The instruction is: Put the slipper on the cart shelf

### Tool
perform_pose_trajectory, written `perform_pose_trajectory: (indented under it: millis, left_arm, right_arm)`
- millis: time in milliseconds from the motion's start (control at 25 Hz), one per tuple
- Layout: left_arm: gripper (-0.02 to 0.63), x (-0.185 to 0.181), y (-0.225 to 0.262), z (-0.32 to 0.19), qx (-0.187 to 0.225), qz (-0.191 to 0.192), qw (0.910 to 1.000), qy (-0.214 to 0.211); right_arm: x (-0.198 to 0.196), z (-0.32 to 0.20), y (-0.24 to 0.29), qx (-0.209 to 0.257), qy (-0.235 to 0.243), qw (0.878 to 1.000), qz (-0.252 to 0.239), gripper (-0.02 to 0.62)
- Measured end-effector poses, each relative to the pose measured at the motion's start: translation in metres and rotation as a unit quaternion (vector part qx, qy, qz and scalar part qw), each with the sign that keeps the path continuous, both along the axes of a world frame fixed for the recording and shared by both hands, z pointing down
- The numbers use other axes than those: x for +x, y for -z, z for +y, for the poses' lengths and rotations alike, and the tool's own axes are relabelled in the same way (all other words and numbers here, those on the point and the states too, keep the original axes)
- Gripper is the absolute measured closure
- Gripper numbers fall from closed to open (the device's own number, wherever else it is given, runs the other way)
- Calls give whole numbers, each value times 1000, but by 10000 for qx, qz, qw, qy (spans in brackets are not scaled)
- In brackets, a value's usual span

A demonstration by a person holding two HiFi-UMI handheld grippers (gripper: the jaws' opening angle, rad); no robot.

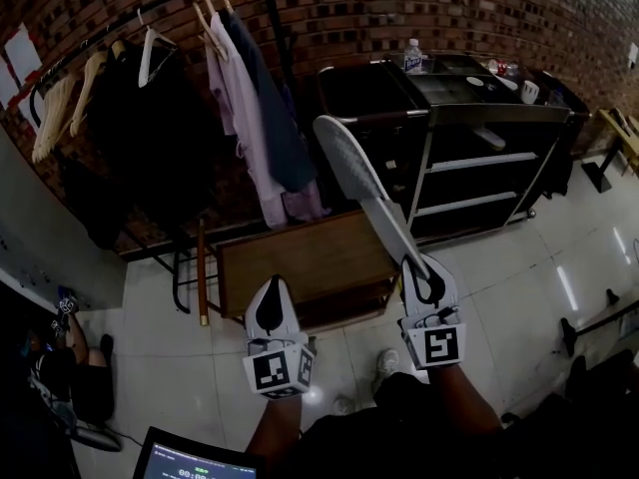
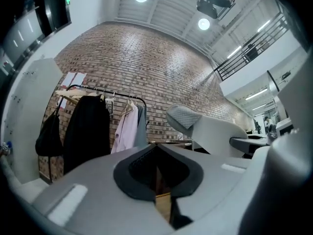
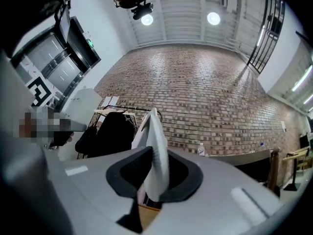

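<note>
My right gripper (image 1: 420,268) is shut on the heel end of a pale grey slipper (image 1: 356,173), which sticks up and to the left, over the wooden bench, toward the cart. In the right gripper view the slipper (image 3: 155,153) stands edge-on, pinched between the dark pads. The black cart (image 1: 519,118) with its light shelves (image 1: 481,162) stands against the brick wall at the right, beyond the slipper's tip. My left gripper (image 1: 271,293) hangs beside the right one, shut with nothing in it. The left gripper view also catches the slipper (image 2: 183,115).
A low wooden bench (image 1: 300,257) stands right in front of me. Left of the cart is a clothes rack (image 1: 150,28) with hanging garments. A water bottle (image 1: 412,55) and small items sit on the cart top. A laptop (image 1: 190,460) shows at the bottom edge.
</note>
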State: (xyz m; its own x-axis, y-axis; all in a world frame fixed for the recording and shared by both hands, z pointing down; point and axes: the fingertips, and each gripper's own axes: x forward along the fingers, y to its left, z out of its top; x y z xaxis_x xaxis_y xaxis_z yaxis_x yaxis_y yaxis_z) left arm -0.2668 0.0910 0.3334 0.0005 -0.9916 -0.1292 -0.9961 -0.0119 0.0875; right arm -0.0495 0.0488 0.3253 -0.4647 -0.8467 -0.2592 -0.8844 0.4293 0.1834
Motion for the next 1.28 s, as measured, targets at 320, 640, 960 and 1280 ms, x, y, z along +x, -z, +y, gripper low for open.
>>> perform_pose_trajectory:
  millis: [320,640,960,1280]
  left_arm:
    - [589,23,2,-11,144,-91,9995,-253]
    - [589,79,-32,-50,-208,-126,9989,-400]
    - [589,163,-23,-114,-39,-413,9974,-595]
    - [589,236,-40,-192,-201,-239,9963,-796]
  right_arm:
    - [11,5,-10,107,-160,9995,267,540]
    - [71,-33,-34,-213,-314,9990,232,540]
    - [165,-85,-65,-521,-798,9927,742,540]
    - [260,-152,-100,-1203,-1182,9814,912,540]
